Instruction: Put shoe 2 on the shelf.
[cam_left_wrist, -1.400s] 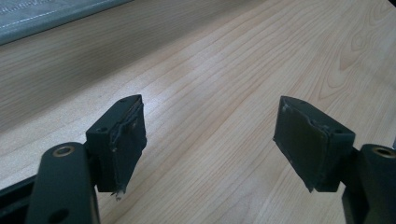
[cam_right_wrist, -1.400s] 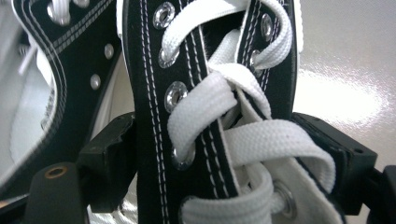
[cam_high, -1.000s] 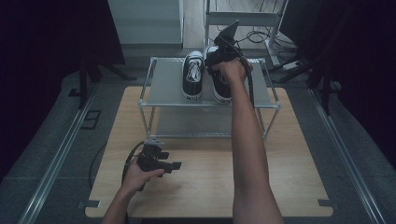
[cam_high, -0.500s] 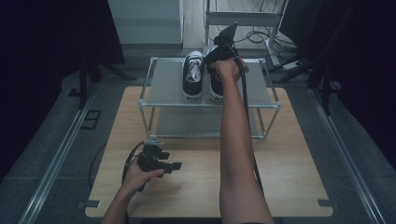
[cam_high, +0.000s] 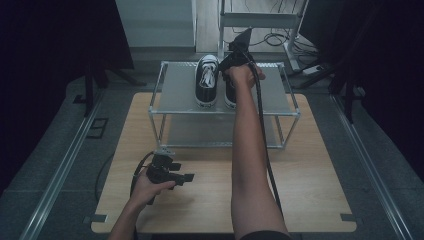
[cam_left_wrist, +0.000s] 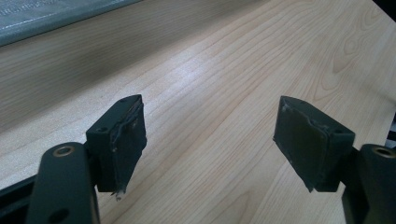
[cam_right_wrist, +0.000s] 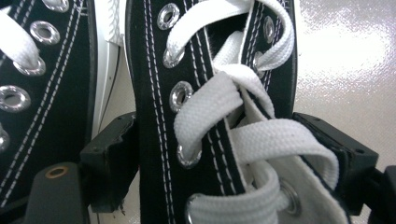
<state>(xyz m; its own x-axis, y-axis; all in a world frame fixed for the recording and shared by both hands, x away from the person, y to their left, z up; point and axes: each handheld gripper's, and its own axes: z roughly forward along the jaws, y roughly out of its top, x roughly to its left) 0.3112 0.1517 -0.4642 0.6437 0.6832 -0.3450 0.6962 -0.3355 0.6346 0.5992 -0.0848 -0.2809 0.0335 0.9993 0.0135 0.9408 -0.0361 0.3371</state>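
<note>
Two black canvas sneakers with white laces stand side by side on top of a metal rack (cam_high: 272, 95). My right gripper (cam_high: 235, 62) reaches down over the right sneaker (cam_high: 229, 98). In the right gripper view its jaws stand wide apart on either side of that sneaker's (cam_right_wrist: 154, 70) laced upper, close against its sides, and the right gripper (cam_right_wrist: 217, 154) is open. The left sneaker (cam_high: 207, 80) sits just beside it and shows again, as the left sneaker (cam_right_wrist: 42, 70), at that view's left edge. My left gripper (cam_high: 186, 177) rests low over the wooden table (cam_high: 310, 175), open with nothing between its jaws (cam_left_wrist: 210, 140).
The rack has a lower shelf (cam_high: 200, 132) under its top. A black cable (cam_high: 264, 130) trails from the right gripper along the forearm. Metal rails (cam_high: 60, 170) run along both sides of the table, and cables lie on the floor behind the rack.
The right forearm has swung a little to the left while its gripper stays over the right sneaker. The left gripper has not moved.
</note>
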